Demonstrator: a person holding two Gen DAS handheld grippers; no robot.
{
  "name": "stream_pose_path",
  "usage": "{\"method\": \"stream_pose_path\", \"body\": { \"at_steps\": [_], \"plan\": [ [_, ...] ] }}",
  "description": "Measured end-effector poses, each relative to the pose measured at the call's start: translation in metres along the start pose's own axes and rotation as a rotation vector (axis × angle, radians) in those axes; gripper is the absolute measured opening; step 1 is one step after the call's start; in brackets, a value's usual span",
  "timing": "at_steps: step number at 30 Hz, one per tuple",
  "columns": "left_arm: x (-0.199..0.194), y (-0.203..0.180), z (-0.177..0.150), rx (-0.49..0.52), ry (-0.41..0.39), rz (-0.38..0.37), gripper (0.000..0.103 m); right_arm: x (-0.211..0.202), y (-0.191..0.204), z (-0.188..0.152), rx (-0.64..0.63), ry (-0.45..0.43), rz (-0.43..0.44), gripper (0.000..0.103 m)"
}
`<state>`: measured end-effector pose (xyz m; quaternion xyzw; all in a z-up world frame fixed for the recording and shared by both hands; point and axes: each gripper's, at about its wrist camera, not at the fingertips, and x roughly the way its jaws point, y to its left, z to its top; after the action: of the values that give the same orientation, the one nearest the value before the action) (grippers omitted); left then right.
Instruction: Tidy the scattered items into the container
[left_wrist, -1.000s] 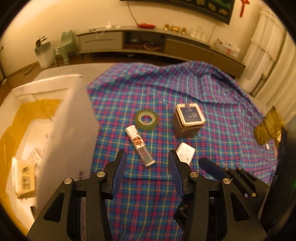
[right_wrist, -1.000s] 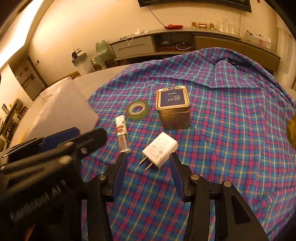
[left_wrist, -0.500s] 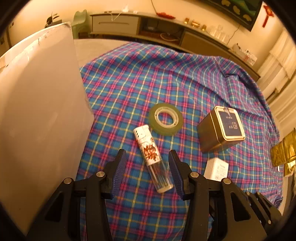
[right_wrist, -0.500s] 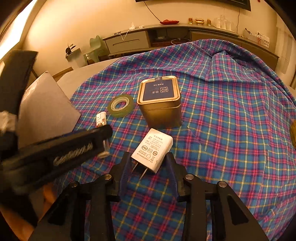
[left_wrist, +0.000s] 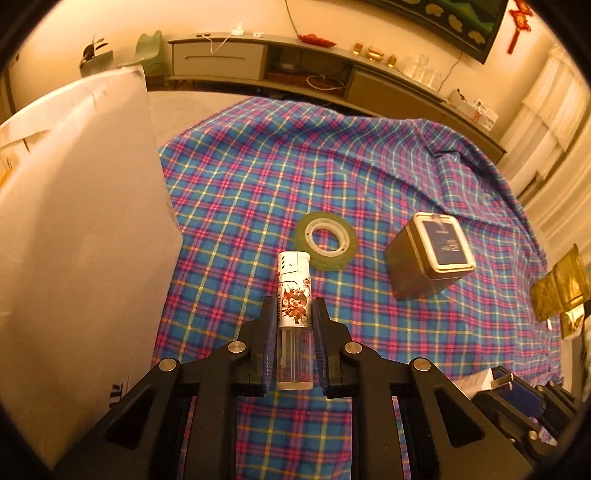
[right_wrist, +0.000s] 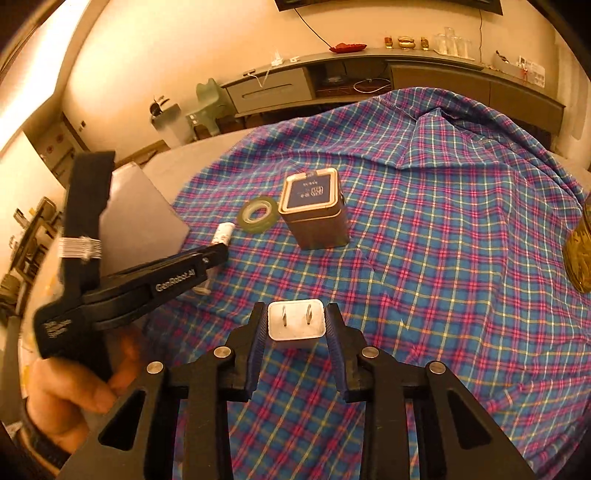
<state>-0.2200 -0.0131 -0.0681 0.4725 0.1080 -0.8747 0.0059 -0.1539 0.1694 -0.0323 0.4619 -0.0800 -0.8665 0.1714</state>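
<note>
My left gripper (left_wrist: 294, 310) is shut on a clear lighter (left_wrist: 293, 295) with a cartoon label, white cap pointing away; the lighter (right_wrist: 223, 234) also shows in the right wrist view. My right gripper (right_wrist: 295, 314) is shut on a white plug charger (right_wrist: 296, 325), prongs facing away. A roll of clear tape (left_wrist: 325, 241) and a square tin (left_wrist: 430, 254) with a blue lid lie on the plaid cloth (left_wrist: 332, 177); both show in the right wrist view, tape (right_wrist: 257, 215) left of the tin (right_wrist: 314, 208). The white container's wall (left_wrist: 74, 229) stands at the left.
The left gripper's body (right_wrist: 140, 284) and the hand holding it fill the left of the right wrist view. A gold foil object (left_wrist: 561, 288) sits at the cloth's right edge. A low cabinet (left_wrist: 295, 66) runs along the far wall.
Both grippers moved forward and down over their items and closed: the left on the lighter, the right on the charger, which now points its prongs away.
</note>
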Motion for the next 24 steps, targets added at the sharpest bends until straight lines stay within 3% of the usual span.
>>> {"method": "stream_pose_path", "body": {
  "at_steps": [6,11,16,24],
  "plan": [
    [-0.015,-0.009,-0.004,0.028,-0.013,0.008,0.019,-0.018,-0.007,0.001,0.050,-0.008,0.077,0.032],
    [-0.039,-0.019,-0.008,0.050,-0.046,-0.032,0.019,-0.033,-0.010,-0.002,0.087,-0.016,0.149,0.032],
    [-0.058,-0.023,-0.014,0.093,-0.075,-0.041,0.019,-0.046,-0.004,-0.007,0.069,-0.034,0.162,0.032],
    [-0.086,-0.013,-0.025,0.083,-0.096,-0.051,0.019,-0.062,0.005,-0.015,0.065,-0.057,0.184,0.032]
  ]
}}
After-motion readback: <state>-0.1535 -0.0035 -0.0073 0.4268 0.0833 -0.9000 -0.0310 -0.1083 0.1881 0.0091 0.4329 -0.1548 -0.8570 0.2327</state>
